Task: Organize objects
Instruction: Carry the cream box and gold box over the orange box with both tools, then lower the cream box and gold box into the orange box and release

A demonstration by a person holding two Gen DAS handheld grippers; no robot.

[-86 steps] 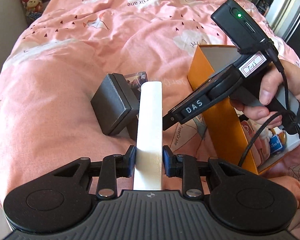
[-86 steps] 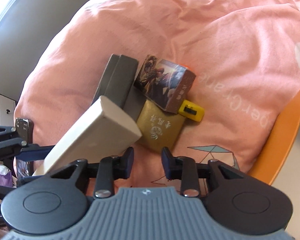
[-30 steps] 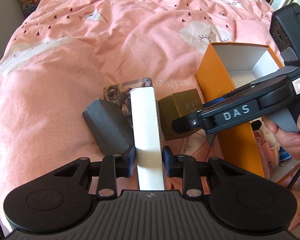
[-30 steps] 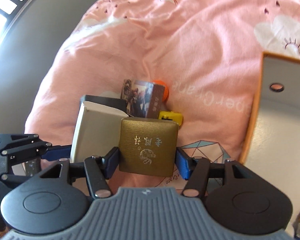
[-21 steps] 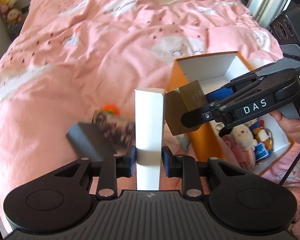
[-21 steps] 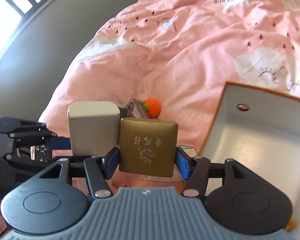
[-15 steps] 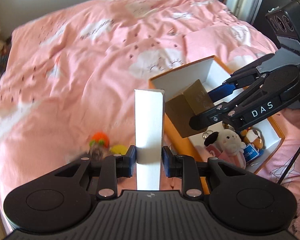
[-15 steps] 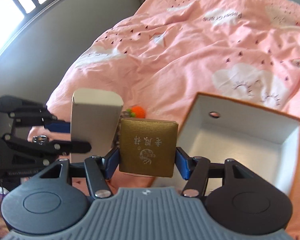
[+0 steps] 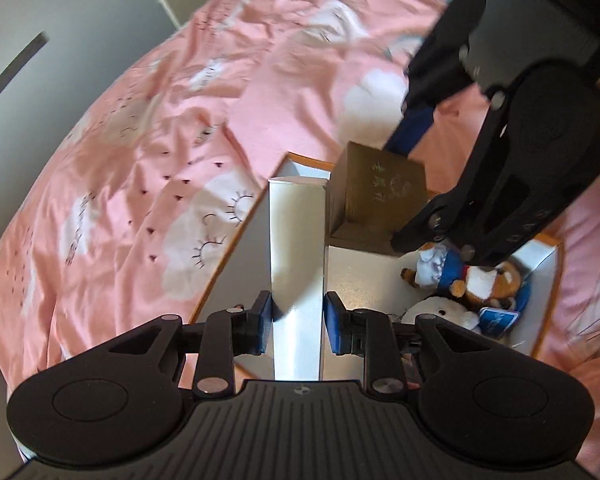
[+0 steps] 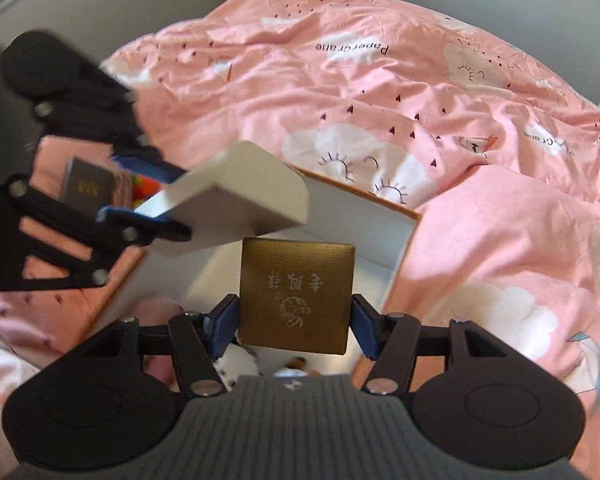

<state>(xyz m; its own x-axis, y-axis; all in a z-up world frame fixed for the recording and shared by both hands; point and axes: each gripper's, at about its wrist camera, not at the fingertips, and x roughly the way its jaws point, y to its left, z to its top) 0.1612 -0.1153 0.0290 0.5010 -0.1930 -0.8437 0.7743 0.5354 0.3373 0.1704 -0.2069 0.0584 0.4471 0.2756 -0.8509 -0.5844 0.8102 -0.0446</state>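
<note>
1. Left tool [image 9: 297,322] is clamping a tall white box [image 9: 297,248] low on its sides, blue pads pressing both faces. The box is standing upright out of the jaws, likely so that it can go down on its end.
2. Right tool [image 10: 294,326] is gripping a gold box [image 10: 295,294] with printed characters, pads squeezing its left and right edges. The flat printed face is turning toward the right wrist camera.
3. Both loads are hanging over the open orange storage box [image 9: 550,280] on the bed; neither is touching its white floor as far as the views show.
4. In the left wrist view the gold box is sitting just beside the white box's upper end, possibly touching; contact cannot be confirmed.
5. Plush toys [image 9: 466,280] are already filling the near-right corner of the storage box, which is probably why both tools are aiming at the bare white floor toward the far end.
6. A dark box [image 10: 85,188] and something orange [image 10: 146,184] are lying on the pink duvet [image 10: 380,100] outside the storage box, beyond the left tool, blurred.
7. Judgement: the task is mid-way, with two items about to be set down and more waiting on the duvet.
8. Risk: with both tools crowding one gap, the boxes could knock together on lowering.
</note>
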